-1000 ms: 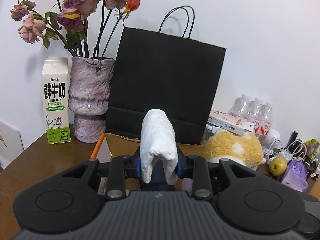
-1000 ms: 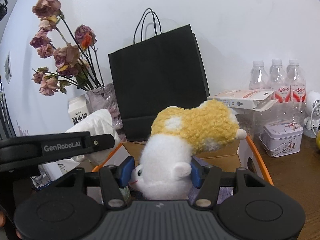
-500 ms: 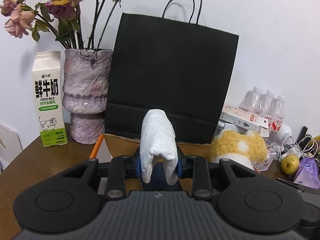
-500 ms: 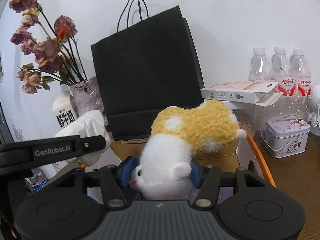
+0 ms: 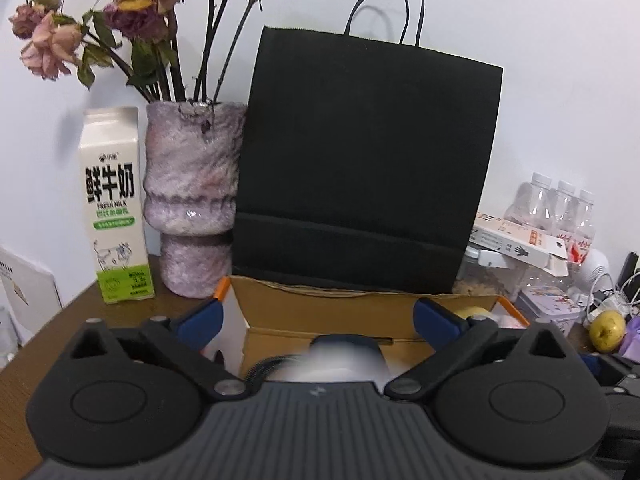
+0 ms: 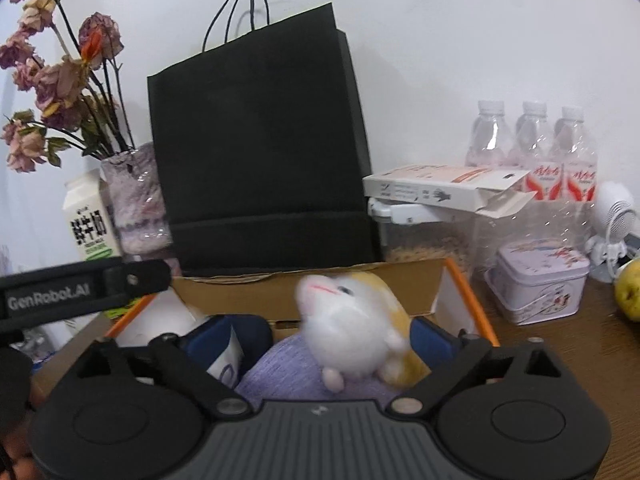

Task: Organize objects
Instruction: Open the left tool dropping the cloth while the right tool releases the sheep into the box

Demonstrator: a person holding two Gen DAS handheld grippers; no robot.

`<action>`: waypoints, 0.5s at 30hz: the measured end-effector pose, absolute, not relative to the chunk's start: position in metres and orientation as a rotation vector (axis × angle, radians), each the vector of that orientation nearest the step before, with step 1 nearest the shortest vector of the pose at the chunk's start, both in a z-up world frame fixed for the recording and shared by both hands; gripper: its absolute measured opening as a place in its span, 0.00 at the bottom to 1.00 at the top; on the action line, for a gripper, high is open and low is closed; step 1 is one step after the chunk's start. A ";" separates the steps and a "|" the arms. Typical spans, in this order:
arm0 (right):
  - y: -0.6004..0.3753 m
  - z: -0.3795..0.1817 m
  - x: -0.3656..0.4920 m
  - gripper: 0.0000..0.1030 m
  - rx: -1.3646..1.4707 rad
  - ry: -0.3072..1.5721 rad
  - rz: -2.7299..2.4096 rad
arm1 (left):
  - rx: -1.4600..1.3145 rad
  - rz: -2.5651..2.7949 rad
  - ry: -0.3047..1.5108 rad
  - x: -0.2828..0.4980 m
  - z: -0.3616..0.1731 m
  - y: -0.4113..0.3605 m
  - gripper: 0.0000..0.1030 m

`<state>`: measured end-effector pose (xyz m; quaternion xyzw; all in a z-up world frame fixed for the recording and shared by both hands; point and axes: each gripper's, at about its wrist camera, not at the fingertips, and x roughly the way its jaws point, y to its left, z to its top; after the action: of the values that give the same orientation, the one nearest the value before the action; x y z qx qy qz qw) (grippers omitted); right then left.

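Brown table, black bag at frame centre. Both grippers opening over cardboard box: left gripper w/ blurred white bundle loose btwn jaws, right gripper w/ plush toy loose.

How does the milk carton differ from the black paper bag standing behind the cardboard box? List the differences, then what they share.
Colour: the milk carton is white with green bands and printed lettering; the black paper bag is plain black.
Size: the carton looks narrow and shorter; the bag looks far wider and taller.
Top: the carton ends in a closed gable; the bag carries thin cord handles.
Shared: both stand upright near the white wall, on either side of the vase.
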<state>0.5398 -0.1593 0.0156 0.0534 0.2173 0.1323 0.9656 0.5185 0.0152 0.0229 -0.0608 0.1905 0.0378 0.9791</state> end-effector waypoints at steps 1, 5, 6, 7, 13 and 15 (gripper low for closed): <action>-0.159 0.016 0.539 0.95 0.096 0.433 0.257 | -0.112 0.078 0.386 0.519 0.023 0.015 1.00; -0.160 0.017 0.537 0.99 0.080 0.417 0.240 | -0.096 0.078 0.393 0.519 0.022 0.016 1.00; -0.160 0.017 0.537 0.99 0.078 0.416 0.240 | -0.093 0.079 0.393 0.518 0.022 0.016 1.00; -0.160 0.017 0.536 0.99 0.076 0.414 0.241 | -0.090 0.080 0.392 0.518 0.022 0.016 1.00; -0.159 0.018 0.529 1.00 0.047 0.401 0.237 | -0.083 0.077 0.386 0.513 0.024 0.016 1.00; -0.160 0.020 0.524 1.00 0.043 0.391 0.239 | -0.080 0.072 0.384 0.509 0.025 0.016 1.00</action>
<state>0.5237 -0.1602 0.0203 0.0214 0.1938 0.1183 0.9736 0.5089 0.0163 0.0249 -0.0398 0.1908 0.0359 0.9802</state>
